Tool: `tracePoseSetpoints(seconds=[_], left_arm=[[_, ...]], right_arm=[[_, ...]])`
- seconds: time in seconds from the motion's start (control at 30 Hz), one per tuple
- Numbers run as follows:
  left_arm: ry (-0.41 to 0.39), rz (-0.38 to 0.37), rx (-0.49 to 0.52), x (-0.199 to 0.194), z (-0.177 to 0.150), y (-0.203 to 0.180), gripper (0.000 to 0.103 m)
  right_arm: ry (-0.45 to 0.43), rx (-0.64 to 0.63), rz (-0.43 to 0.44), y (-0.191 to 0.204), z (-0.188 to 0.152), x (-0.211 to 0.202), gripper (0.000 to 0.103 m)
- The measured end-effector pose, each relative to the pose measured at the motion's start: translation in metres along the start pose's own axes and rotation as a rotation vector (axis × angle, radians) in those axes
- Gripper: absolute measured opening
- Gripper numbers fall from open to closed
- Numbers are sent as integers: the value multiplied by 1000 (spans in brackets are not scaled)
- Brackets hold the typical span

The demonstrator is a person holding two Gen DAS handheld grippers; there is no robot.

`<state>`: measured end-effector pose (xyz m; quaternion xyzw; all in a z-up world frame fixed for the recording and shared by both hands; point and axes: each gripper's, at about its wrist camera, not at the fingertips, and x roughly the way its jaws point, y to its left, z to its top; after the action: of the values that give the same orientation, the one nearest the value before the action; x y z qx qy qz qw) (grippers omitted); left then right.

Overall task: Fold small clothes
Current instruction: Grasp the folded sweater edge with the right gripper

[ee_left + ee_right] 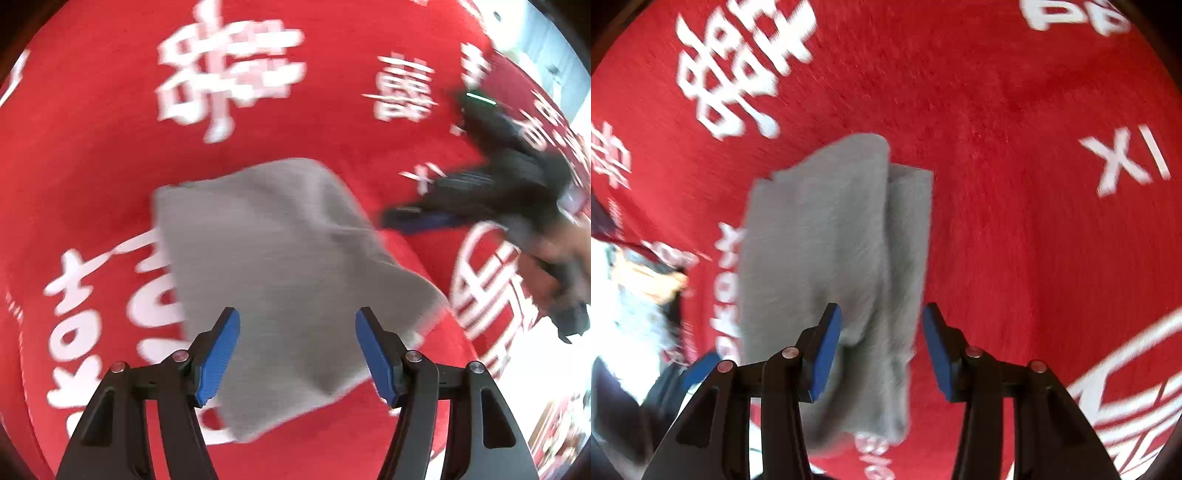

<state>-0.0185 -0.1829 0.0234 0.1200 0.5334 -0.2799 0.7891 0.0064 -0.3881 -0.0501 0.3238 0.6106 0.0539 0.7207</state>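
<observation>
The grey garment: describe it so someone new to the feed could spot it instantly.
A red cloth printed with large white characters covers the whole surface. Near its middle lies the grey garment, a small, plain, partly folded piece, ahead of both open grippers. It is the only grey, unprinted thing on the red.

Garment (pixel 280 280) lies folded on the cloth (pixel 92 177). Left gripper (pixel 297 354) is over its near part; right gripper (pixel 881 350) likewise, from the other side.
</observation>
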Motion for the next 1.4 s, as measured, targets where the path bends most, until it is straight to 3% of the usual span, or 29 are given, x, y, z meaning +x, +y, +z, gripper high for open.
tracePoseSetpoints(seconds=[0.1,0.2,0.27,0.3,0.47,0.57,0.73,0.83,0.97,1.13,1.4], left_arm=[[4,42,-75,5,3,35,66],[51,22,-138,22,1,63,66],[107,-1,-184,39,-3,73,66],[137,-4,-202,45,-6,76,66],[237,-52,-310,72,-43,92,67],[248,-71,-342,73,-54,96,67],[259,-57,-324,69,-53,92,67],[275,-41,-337,70,-50,93,75],[279,-43,-340,70,-50,94,75],[287,-46,-340,70,-50,95,75],[296,-44,-328,72,-48,93,75]], right_arm=[[-24,28,96,5,-20,-16,50],[22,2,66,14,-33,-9,49],[70,-7,30,12,-42,4,27],[91,-3,28,11,-46,10,7],[125,34,-26,-2,-72,34,6],[117,74,3,-14,-86,39,6],[105,16,-94,4,-82,28,10],[87,-35,-151,23,-75,20,10],[60,-31,-162,24,-71,8,13],[60,-9,-196,17,-74,0,31],[16,3,-202,17,-69,-10,32]])
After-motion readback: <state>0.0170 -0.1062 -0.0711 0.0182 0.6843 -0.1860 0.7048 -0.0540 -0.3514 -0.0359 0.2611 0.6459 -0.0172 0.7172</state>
